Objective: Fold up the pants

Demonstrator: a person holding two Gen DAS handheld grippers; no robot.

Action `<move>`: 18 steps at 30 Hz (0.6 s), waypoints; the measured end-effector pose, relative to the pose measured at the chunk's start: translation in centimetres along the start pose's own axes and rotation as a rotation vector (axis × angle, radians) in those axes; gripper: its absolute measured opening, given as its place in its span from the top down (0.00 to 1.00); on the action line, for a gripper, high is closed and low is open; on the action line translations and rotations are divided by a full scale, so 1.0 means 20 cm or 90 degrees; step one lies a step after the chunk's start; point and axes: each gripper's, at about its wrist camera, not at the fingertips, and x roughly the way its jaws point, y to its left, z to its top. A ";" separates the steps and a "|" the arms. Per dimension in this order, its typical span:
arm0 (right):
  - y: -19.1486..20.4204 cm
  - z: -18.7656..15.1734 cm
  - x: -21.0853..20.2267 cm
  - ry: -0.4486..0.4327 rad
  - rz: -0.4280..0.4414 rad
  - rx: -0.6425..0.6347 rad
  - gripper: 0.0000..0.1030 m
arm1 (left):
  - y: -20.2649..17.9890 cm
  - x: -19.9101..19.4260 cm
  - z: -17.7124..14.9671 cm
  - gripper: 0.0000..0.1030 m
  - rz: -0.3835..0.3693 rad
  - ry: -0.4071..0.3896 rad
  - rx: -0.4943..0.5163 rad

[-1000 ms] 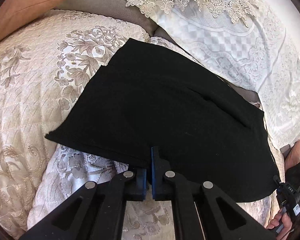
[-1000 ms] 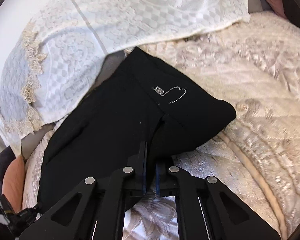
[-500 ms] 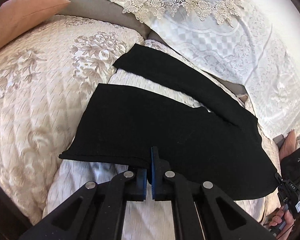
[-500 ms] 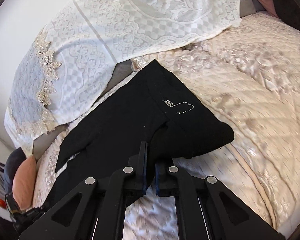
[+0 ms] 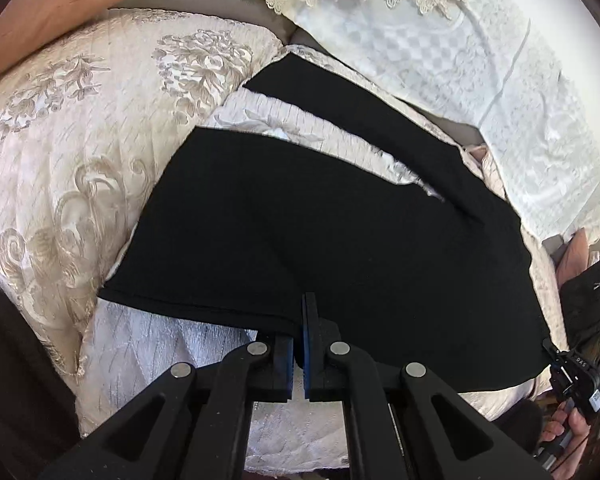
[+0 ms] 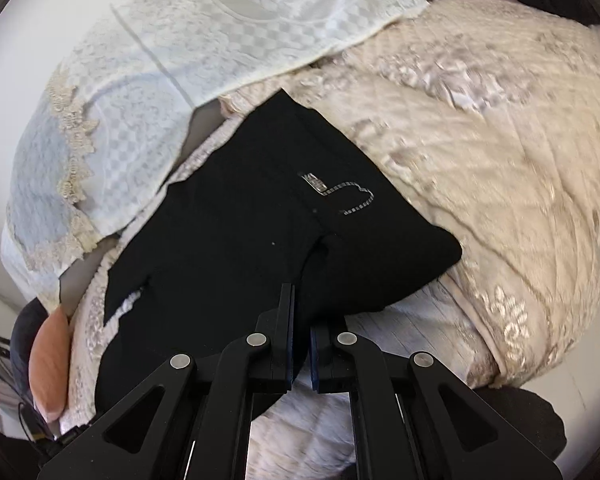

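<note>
- Cream quilted bedspread (image 5: 72,168) with floral embroidery, white lace cover (image 5: 440,60) behind.
- Black pants (image 5: 320,240) spread on bedspread, legs parted in a V.
- Left gripper (image 5: 300,344) clamped on near leg hem.
- Right gripper (image 6: 300,344) pinching waist-end fabric, near stitched emblem (image 6: 340,196).

The small label on the black pants (image 6: 260,240) is too blurred to read.

I see a cream quilted bedspread (image 5: 80,152) with a floral pattern covering the bed. A white lace cloth (image 5: 440,52) drapes behind it, and an orange pillow (image 5: 48,12) sits at my far left corner.
</note>
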 end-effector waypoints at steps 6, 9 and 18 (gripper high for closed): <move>-0.05 -0.01 0.00 0.017 -0.010 0.000 0.93 | -0.01 -0.02 0.01 0.95 -0.010 -0.007 0.013; -0.09 0.01 -0.03 0.004 -0.020 0.011 0.86 | 0.00 -0.01 0.00 0.91 -0.009 0.002 0.008; -0.14 -0.02 -0.04 0.002 0.028 0.078 0.66 | 0.03 -0.03 0.00 0.89 -0.015 0.001 -0.017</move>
